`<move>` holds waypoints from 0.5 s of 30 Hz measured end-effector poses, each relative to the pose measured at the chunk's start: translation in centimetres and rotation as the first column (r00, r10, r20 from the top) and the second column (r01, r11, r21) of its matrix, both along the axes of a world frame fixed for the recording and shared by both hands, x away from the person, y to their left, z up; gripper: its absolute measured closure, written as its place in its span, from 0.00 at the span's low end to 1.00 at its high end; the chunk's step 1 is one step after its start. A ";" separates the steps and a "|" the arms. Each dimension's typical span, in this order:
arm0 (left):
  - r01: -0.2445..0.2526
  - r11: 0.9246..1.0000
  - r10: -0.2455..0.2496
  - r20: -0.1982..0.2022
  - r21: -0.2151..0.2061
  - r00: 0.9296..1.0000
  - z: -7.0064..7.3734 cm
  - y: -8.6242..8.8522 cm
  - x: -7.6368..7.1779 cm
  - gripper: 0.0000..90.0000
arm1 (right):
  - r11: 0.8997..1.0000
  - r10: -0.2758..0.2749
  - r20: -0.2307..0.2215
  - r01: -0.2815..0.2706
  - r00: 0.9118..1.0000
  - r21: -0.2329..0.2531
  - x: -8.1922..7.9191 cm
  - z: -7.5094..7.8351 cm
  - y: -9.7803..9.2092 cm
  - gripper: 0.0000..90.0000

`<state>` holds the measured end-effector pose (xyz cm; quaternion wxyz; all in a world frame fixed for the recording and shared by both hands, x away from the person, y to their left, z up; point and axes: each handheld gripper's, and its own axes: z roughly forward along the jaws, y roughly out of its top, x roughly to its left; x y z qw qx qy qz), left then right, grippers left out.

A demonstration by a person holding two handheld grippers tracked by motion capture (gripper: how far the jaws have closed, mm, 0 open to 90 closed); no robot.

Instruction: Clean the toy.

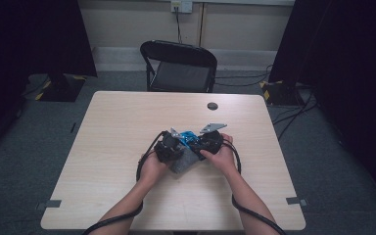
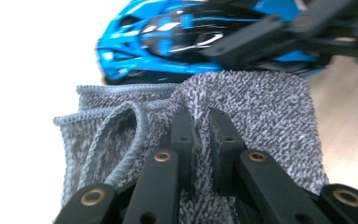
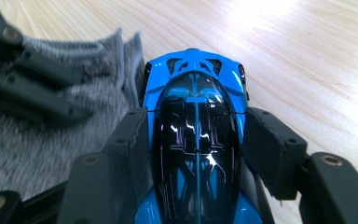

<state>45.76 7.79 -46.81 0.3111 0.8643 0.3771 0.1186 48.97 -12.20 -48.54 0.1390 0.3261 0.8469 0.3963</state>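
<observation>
Black jaws fill the foreground of the right gripper view, and the right claw (image 3: 196,154) has them closed against the flanks of a blue toy car (image 3: 196,121), one pad on each side of its glossy black canopy. Gripping it across the width looks sensible to me: the body is narrow there and the sides give the pads a flat hold.

Over in the left gripper view, the left claw (image 2: 200,135) is nearly shut, pinching a raised fold of a grey knitted cloth (image 2: 261,112) between its jaws. My guess is the cloth is being held steady, or lifted, so the car can be wiped or wrapped.

From the high view, both hands meet just short of the middle of the counter (image 1: 117,122), nearer the person than the small dark disc (image 1: 212,105) set in its top. The car sits between the two claws, at the far edge of the cloth and seemingly touching it.

As for heading, the car's long axis runs straight along the right claw, with its visible end pointing away from that hand, over bare wood. Seen from the left claw it lies crosswise, beyond the cloth. Front or rear, I can't say.
</observation>
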 end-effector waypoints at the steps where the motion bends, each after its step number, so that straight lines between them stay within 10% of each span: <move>1: -0.006 1.000 0.006 0.000 0.001 1.000 0.0 0.2 0.1 0.91 | 1.000 0.000 0.000 0.000 1.000 -0.001 0.0 0.0 0.0 0.46; 15: -0.066 0.998 0.066 -0.005 0.024 0.998 0.2 2.0 2.6 0.92 | 1.000 0.008 -0.006 -0.008 1.000 -0.015 0.1 0.1 0.1 0.46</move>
